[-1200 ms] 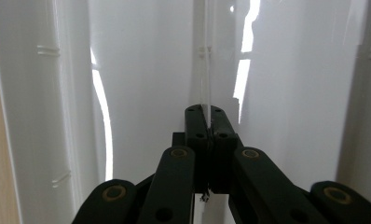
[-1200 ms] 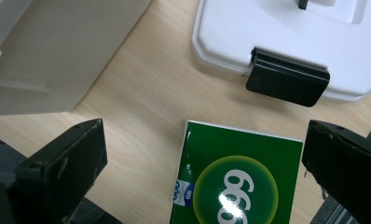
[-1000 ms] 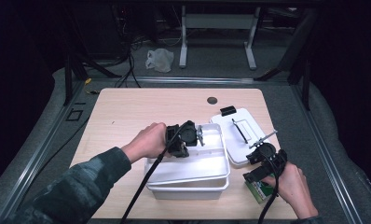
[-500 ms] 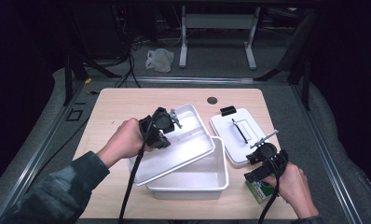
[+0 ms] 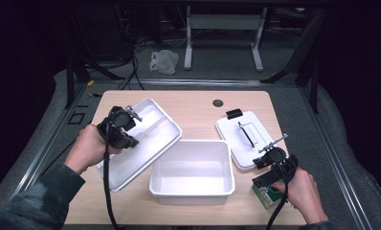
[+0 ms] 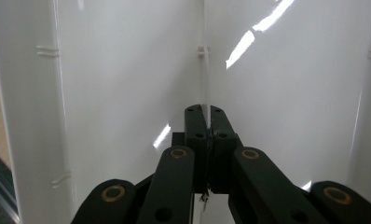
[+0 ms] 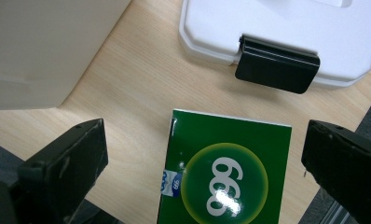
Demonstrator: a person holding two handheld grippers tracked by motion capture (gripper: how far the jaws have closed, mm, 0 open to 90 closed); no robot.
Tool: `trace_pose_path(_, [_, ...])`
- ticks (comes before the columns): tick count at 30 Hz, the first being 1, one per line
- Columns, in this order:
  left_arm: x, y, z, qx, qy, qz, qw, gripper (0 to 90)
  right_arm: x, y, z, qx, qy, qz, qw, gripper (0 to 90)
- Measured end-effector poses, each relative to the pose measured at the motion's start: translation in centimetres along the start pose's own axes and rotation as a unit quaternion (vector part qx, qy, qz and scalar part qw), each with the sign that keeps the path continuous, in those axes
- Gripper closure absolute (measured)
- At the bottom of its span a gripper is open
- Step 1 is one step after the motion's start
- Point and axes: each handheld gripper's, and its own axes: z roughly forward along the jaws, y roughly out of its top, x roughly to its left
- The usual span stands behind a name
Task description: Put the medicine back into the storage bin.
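My left gripper is shut on a thin upright rib of a white inner tray and holds it tilted at the table's left, beside the open white box. In the left gripper view the jaws pinch that rib, with the tray's white walls all around. My right gripper hangs open at the front right over a green carton. In the right gripper view the carton lies on the wood between the wide-apart jaws, which do not touch it.
The box's white lid lies flat at the right, handle up, with a black latch at its far end and another near the carton. A round hole marks the table's far edge.
The left gripper has carried the inner tray up and to the left, off the white box, which now stands uncovered. The right gripper and green carton have not moved.
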Motion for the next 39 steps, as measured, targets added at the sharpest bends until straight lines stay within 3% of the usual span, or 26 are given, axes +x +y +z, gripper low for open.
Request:
trace_pose_path(6, [1.3, -2.8, -0.3, -0.011, 0.015, -0.048, 0.9987, 89.1, 0.1, 0.1, 0.0, 0.003, 0.000, -0.002, 1.0000, 0.1])
trace_pose_path(7, [1.3, -2.8, -0.3, -0.011, 0.015, -0.048, 0.9987, 89.1, 0.1, 0.1, 0.0, 0.003, 0.000, -0.002, 1.0000, 0.1])
trace_pose_path(8, [1.7, -3.6, -0.1, -0.015, 0.016, -0.065, 0.9977, 89.0, 0.1, 0.1, 0.0, 0.002, 0.000, -0.002, 1.0000, 0.1])
trace_pose_path(9, [1.7, -3.6, -0.1, -0.015, 0.016, -0.065, 0.9977, 89.0, 0.1, 0.1, 0.0, 0.002, 0.000, -0.002, 1.0000, 0.1])
trace_pose_path(10, [2.1, -4.5, 0.4, -0.011, 0.024, -0.085, 0.9960, 88.9, 0.1, 0.1, -0.1, 0.001, 0.000, 0.000, 1.0000, 0.3])
trace_pose_path(14, [3.1, -6.0, 1.4, -0.010, 0.031, -0.126, 0.9915, 88.8, 0.1, 0.1, 0.0, 0.002, -0.002, -0.001, 1.0000, 0.4])
trace_pose_path(15, [3.1, -6.0, 1.4, -0.010, 0.031, -0.126, 0.9915, 88.8, 0.1, 0.1, 0.0, 0.002, -0.001, -0.001, 1.0000, 0.5])
trace_pose_path(16, [3.8, -6.8, 1.9, -0.009, 0.037, -0.144, 0.9888, 88.9, 0.1, 0.1, 0.0, 0.001, -0.002, 0.000, 1.0000, 0.5])
trace_pose_path(17, [3.8, -6.8, 1.9, -0.009, 0.037, -0.144, 0.9888, 88.9, 0.1, 0.1, 0.0, 0.001, -0.002, 0.000, 1.0000, 0.5])
trace_pose_path(18, [4.7, -7.7, 2.7, -0.007, 0.040, -0.173, 0.9840, 88.8, 0.1, 0.1, 0.0, 0.000, -0.001, 0.001, 1.0000, 0.5])
trace_pose_path(19, [5.3, -8.3, 3.3, -0.005, 0.041, -0.191, 0.9808, 88.9, 0.1, 0.1, 0.0, -0.001, -0.002, 0.002, 1.0000, 0.5])
trace_pose_path(20, [5.6, -8.7, 3.7, -0.002, 0.041, -0.199, 0.9792, 88.9, 0.1, 0.1, -0.1, -0.001, -0.003, 0.001, 1.0000, 0.5])
trace_pose_path(21, [5.6, -8.7, 3.7, -0.002, 0.041, -0.199, 0.9792, 88.9, 0.1, 0.1, -0.1, -0.001, -0.003, 0.001, 1.0000, 0.5])
trace_pose_path(22, [6.3, -9.6, 4.8, 0.003, 0.041, -0.224, 0.9737, 88.9, 0.1, 0.0, -0.1, -0.003, -0.004, 0.002, 1.0000, 0.5])
trace_pose_path(23, [6.3, -9.6, 4.8, 0.003, 0.041, -0.224, 0.9737, 88.8, 0.1, 0.0, -0.1, -0.003, -0.004, 0.002, 1.0000, 0.5])
trace_pose_path(26, [7.3, -10.9, 6.7, 0.019, 0.048, -0.262, 0.9636, 88.8, 0.0, 0.0, -0.1, -0.001, -0.003, 0.004, 1.0000, 0.6])
trace_pose_path(27, [7.3, -10.9, 6.7, 0.019, 0.048, -0.262, 0.9636, 88.8, 0.0, 0.0, 0.0, -0.001, -0.003, 0.005, 1.0000, 0.6])
trace_pose_path(28, [7.8, -11.7, 7.8, 0.020, 0.046, -0.286, 0.9568, 88.9, 0.0, 0.0, 0.0, -0.002, -0.004, 0.004, 1.0000, 0.7])
trace_pose_path(29, [7.8, -11.7, 7.8, 0.020, 0.046, -0.286, 0.9568, 88.8, 0.0, 0.0, 0.0, -0.001, -0.003, 0.004, 1.0000, 0.8])
trace_pose_path(30, [8.2, -12.4, 9.1, 0.027, 0.045, -0.312, 0.9487, 88.8, 0.0, 0.0, 0.0, 0.000, -0.003, 0.004, 1.0000, 0.8])
trace_pose_path(31, [8.2, -12.4, 9.1, 0.027, 0.045, -0.312, 0.9487, 88.8, 0.0, 0.0, 0.0, 0.001, -0.004, 0.005, 1.0000, 0.8])
trace_pose_path(32, [8.3, -12.9, 10.5, 0.043, 0.041, -0.319, 0.9458, 88.8, 0.0, 0.0, 0.1, 0.001, -0.003, 0.004, 1.0000, 0.8])
trace_pose_path(34, [8.4, -13.3, 11.7, 0.055, 0.039, -0.327, 0.9425, 88.8, 0.0, 0.0, 0.1, 0.002, -0.003, 0.002, 1.0000, 0.8])
trace_pose_path(35, [8.4, -13.3, 11.7, 0.055, 0.039, -0.327, 0.9425, 88.8, 0.0, 0.0, 0.1, 0.001, -0.003, 0.003, 1.0000, 0.8])
trace_pose_path(38, [8.5, -13.7, 13.5, 0.073, 0.039, -0.339, 0.9371, 88.8, -0.1, 0.0, 0.2, 0.001, -0.001, 0.004, 1.0000, 0.8])
trace_pose_path(39, [8.4, -13.7, 13.9, 0.082, 0.044, -0.337, 0.9369, 88.8, -0.1, 0.0, 0.2, 0.001, -0.001, 0.005, 1.0000, 0.8])
